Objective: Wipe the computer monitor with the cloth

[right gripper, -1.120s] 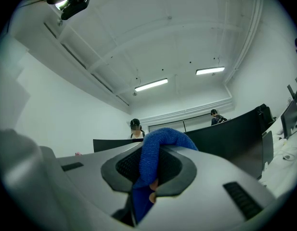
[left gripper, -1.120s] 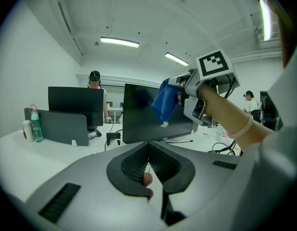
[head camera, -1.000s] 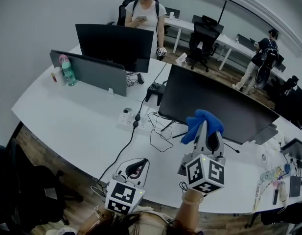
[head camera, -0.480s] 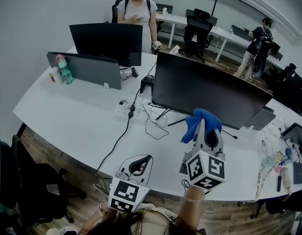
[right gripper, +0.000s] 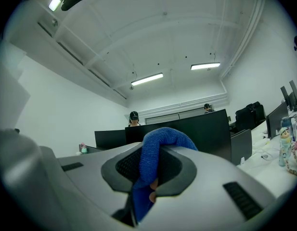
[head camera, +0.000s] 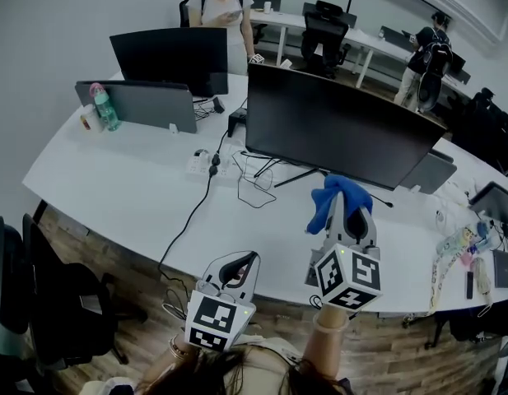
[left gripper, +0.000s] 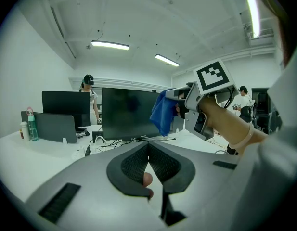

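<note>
Blue cloth (head camera: pixel 328 208) in right gripper (head camera: pixel 351 206), near the monitor (head camera: pixel 336 126).

My cloth (head camera: pixel 340 197) shows bright blue against the black, unlit monitor (head camera: pixel 336 126). The right gripper (right gripper: pixel 149 170) is matt grey with black meshed pads, the same as the left gripper (left gripper: pixel 148 148). Each carries a cube patterned in black squares on white, the right cube (head camera: pixel 350 276) and the left cube (head camera: pixel 214 323) both below the monitor in my head view. Under the monitor the desk (head camera: pixel 114 188) is plain white with a black cable (head camera: pixel 192 220) across it; left of the monitor I see a pale green bottle (head camera: pixel 105 113) with a pink cap, and the floor (head camera: pixel 81 241) is brown wood grain.
</note>
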The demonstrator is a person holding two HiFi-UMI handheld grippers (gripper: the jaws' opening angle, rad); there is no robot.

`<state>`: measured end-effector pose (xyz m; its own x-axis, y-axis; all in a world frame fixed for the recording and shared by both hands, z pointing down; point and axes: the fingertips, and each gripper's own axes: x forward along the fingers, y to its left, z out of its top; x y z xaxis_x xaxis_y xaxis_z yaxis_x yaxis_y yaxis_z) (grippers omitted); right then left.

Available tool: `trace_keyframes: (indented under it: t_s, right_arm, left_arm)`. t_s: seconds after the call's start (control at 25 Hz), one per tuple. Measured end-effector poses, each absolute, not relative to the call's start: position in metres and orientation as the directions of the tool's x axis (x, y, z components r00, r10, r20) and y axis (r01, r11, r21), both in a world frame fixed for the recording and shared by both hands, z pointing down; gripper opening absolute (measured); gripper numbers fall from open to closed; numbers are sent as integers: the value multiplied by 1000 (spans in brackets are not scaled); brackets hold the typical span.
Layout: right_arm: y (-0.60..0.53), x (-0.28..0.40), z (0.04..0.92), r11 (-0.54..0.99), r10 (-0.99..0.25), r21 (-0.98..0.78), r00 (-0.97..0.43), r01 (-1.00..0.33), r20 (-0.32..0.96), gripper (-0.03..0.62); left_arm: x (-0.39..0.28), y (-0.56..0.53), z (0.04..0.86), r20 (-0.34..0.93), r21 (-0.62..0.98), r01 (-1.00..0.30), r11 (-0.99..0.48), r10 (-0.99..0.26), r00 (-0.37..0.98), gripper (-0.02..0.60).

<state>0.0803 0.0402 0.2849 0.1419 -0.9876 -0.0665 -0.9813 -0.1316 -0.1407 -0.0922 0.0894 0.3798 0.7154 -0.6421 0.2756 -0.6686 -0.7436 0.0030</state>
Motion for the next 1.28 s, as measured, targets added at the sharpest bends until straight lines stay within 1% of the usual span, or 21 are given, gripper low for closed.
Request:
trace_keyframes:
  t_s: [0.44, 0.68, 1.28]
  right_arm:
    - [89, 88, 298, -111, -992, -134, 118, -985, -46, 61]
    - [109, 103, 305, -123, -991, -141, 129, -982, -35, 61]
    - [133, 112, 317, -113, -993, -150, 118, -982, -28, 61]
  left_arm:
    - [-79, 136, 386, 270, -3, -673, -739, -649, 711, 9]
    - [-70, 158, 388, 273, -6, -673, -740, -648, 711, 9]
    - [-64, 183, 390, 256, -38, -684, -729, -669, 698, 9]
